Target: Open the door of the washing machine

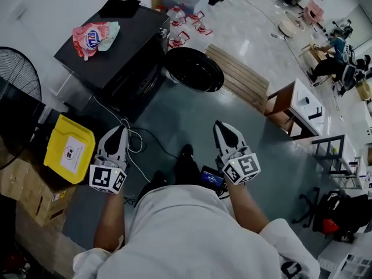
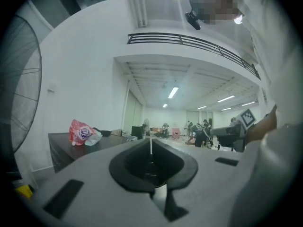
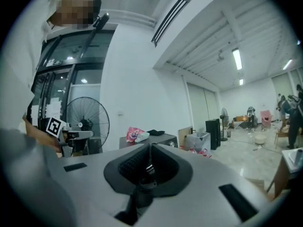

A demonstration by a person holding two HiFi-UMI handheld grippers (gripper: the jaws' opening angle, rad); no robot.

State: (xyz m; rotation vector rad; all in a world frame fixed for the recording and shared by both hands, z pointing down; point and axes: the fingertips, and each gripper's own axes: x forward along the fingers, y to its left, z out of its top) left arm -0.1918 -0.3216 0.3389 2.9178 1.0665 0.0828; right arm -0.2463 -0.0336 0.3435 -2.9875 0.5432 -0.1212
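The washing machine (image 1: 116,51) is a black box at the upper left of the head view, with a red-and-white bag (image 1: 93,36) on its top. A round black thing (image 1: 195,68) lies by its front corner; I cannot tell whether this is its door. My left gripper (image 1: 120,131) and right gripper (image 1: 221,125) are held level in front of me, well short of the machine, both shut and empty. In the left gripper view the jaws (image 2: 150,145) meet, with the machine (image 2: 80,148) far left. The right gripper view shows closed jaws (image 3: 149,148) and the machine (image 3: 154,140) ahead.
A standing fan (image 1: 14,92) and a yellow box (image 1: 68,149) on cardboard cartons (image 1: 29,190) are on the left. Cables (image 1: 136,141) trail across the floor. A wooden pallet (image 1: 238,77) and a small table (image 1: 293,100) are to the right.
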